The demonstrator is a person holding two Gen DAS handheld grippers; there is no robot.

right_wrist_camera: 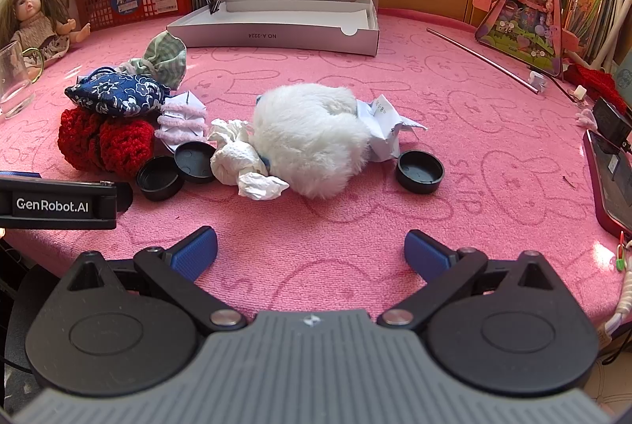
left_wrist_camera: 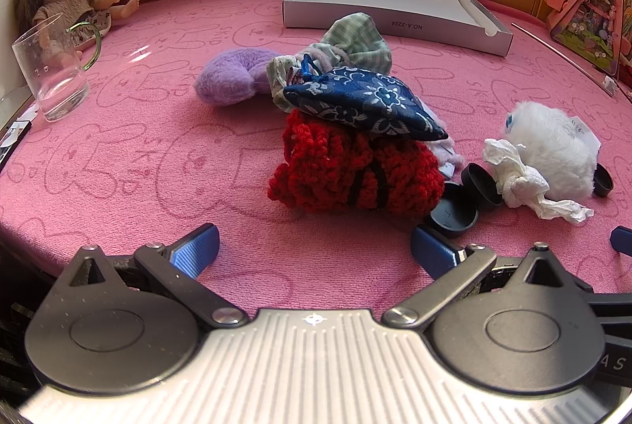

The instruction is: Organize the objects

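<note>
One shallow box (right_wrist_camera: 272, 37) — lid upright.

The near strip of the counter (right_wrist_camera: 316, 266) lies bare ahead of both sets of jaws. In the left view the red knitted bundle (left_wrist_camera: 355, 171) and the blue floral pouch (left_wrist_camera: 363, 104) stacked on it block the middle. In the right view the white plush (right_wrist_camera: 312, 136), crumpled tissue (right_wrist_camera: 241, 159) and black caps (right_wrist_camera: 420, 171) crowd the centre; the open grey box (right_wrist_camera: 276, 29) behind has open counter before it.
</note>
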